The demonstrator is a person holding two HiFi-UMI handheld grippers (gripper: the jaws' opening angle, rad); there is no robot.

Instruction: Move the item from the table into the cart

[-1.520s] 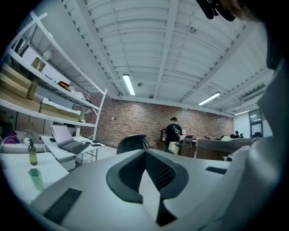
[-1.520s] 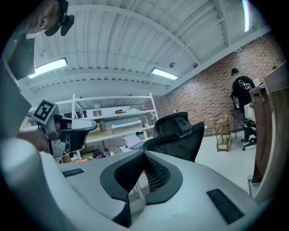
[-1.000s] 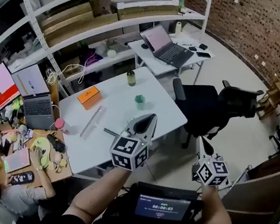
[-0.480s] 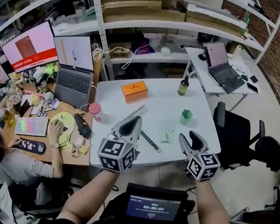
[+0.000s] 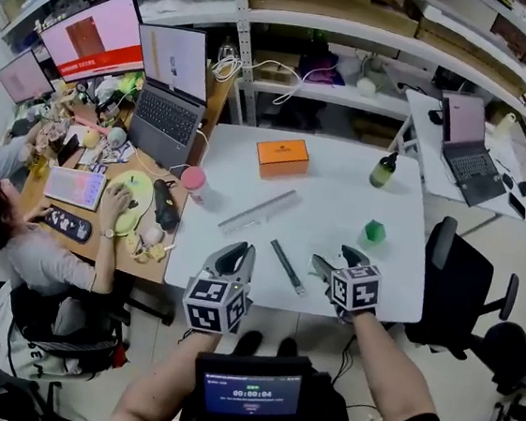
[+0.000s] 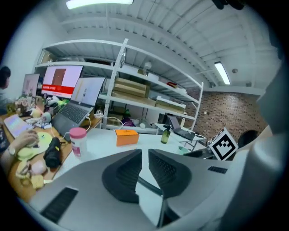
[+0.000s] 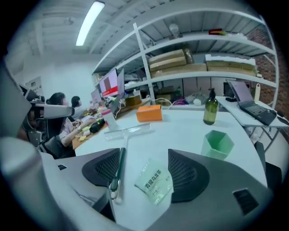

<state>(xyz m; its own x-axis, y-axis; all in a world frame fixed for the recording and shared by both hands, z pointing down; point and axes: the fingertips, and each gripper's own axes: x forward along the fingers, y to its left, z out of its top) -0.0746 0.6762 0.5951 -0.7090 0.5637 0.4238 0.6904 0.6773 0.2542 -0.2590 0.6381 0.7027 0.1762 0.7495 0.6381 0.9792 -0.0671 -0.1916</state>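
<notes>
Right gripper view looks low along the white table (image 7: 180, 131). The right tongs (image 7: 145, 170) stand wide apart and have just been opening. A small pale sachet (image 7: 155, 182) lies flat on the table between the jaws, and neither pad presses on it. I take this sachet for the item to move, though its print is too small for me to be sure what it contains.

I judge that it is very light, thin and soft, probably with a smooth skin, so it can slide away or crumple when the pads close. A good hold is across its short width, with the pads low at the table surface so that they pinch the edges and lift it. It needs only a gentle squeeze.

The left tongs (image 6: 143, 168) are nearly together with only a thin slit between them, and they hold nothing.

Just beside the left jaw of the right tongs lies a dark green pen (image 7: 118, 167), close enough to be caught by mistake. Farther on stand a green cup (image 7: 216, 144) and a clear strip (image 7: 128, 131), then an orange box (image 7: 149, 113) and a dark bottle (image 7: 210, 108). No view shows the cart.
</notes>
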